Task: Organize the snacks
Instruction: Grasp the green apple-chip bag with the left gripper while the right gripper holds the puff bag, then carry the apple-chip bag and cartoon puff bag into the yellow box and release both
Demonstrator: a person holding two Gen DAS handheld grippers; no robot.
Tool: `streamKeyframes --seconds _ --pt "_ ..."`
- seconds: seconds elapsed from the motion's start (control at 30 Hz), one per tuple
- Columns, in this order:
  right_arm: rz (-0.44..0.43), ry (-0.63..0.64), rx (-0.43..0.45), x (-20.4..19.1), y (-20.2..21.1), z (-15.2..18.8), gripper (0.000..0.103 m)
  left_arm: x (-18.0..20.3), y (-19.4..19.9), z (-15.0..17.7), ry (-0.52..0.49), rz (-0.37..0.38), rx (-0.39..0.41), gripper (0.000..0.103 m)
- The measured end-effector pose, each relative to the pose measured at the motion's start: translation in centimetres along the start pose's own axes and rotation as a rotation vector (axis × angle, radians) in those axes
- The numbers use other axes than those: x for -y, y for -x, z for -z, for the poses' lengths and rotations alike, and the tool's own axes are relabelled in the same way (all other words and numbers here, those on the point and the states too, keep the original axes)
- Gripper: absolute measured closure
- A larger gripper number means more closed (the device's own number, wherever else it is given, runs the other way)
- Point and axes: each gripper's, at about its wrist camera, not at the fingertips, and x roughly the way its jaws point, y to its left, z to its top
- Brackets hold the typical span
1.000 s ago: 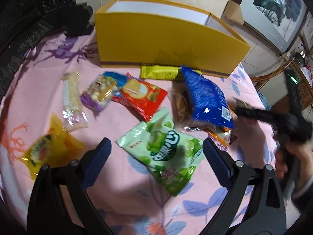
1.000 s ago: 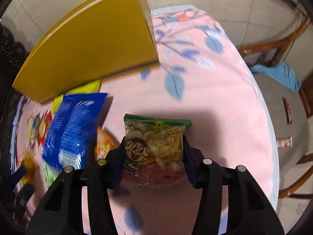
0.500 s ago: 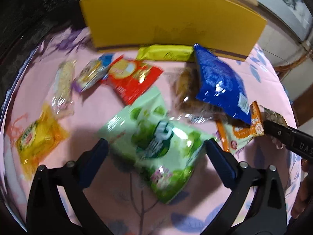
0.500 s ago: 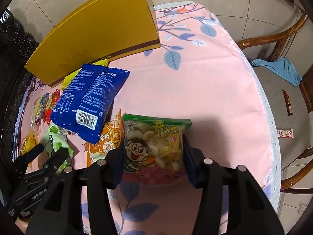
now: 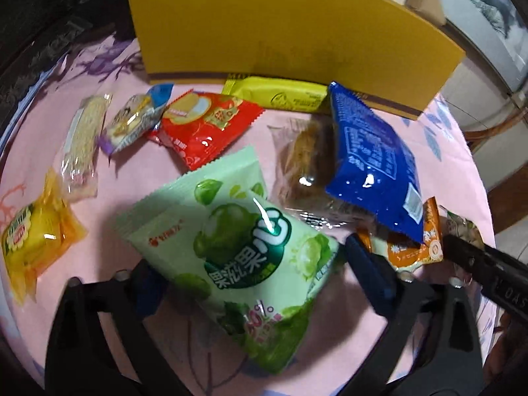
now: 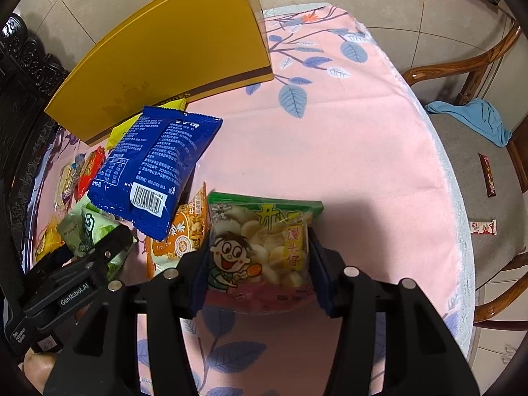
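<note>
I am holding my right gripper (image 6: 259, 264) clamped on the green-topped cartoon snack bag (image 6: 260, 247), its pads pressing both side edges, the bag hanging just above the pink floral tablecloth (image 6: 330, 151). My left gripper (image 5: 250, 274) is straddling the pale green candy bag (image 5: 237, 241); its jaws have just been closing, the bag lying between them, though I cannot tell whether the pads are pressing it yet. Just beyond, an orange packet (image 5: 415, 247) is peeking from under the blue bag (image 5: 373, 165), which is lying over a clear-wrapped brown cake (image 5: 307, 158). Further out, a red packet (image 5: 208, 125), a yellow bar (image 5: 280, 97) and several small snacks are lying scattered. At the back, the yellow box (image 5: 280, 33) is standing on the cloth.
</note>
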Motion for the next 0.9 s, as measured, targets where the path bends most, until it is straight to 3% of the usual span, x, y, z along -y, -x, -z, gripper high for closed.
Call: streamKeyframes --seconds 0.1,0.2,0.5,0.77,0.83,0.9 --pt "0.008 0.004 0.004 -0.1 0.0 0.1 0.050 -0.2 0.6 0.3 -0.038 0.026 0.015 0.041" --pt "0.018 0.010 0.004 -0.3 -0.1 0.1 0.050 -1.2 0.9 0.1 -0.038 0.072 0.015 0.055" --pt "-0.001 0.019 0.017 -0.3 0.7 0.6 0.052 -1.2 2.9 0.1 -0.053 0.132 0.032 0.076" --pt "0.039 0.102 -0.004 -0.6 1.4 2.1 0.052 -1.7 3.7 1.7 -0.074 0.185 0.012 0.077" --pt "0.034 0.086 -0.025 -0.3 0.9 2.5 0.051 -2.1 3.0 1.8 -0.044 0.200 -0.014 0.069" --pt "0.034 0.084 -0.021 -0.3 1.0 2.4 0.051 -2.5 2.1 1.8 0.001 0.216 -0.032 0.055"
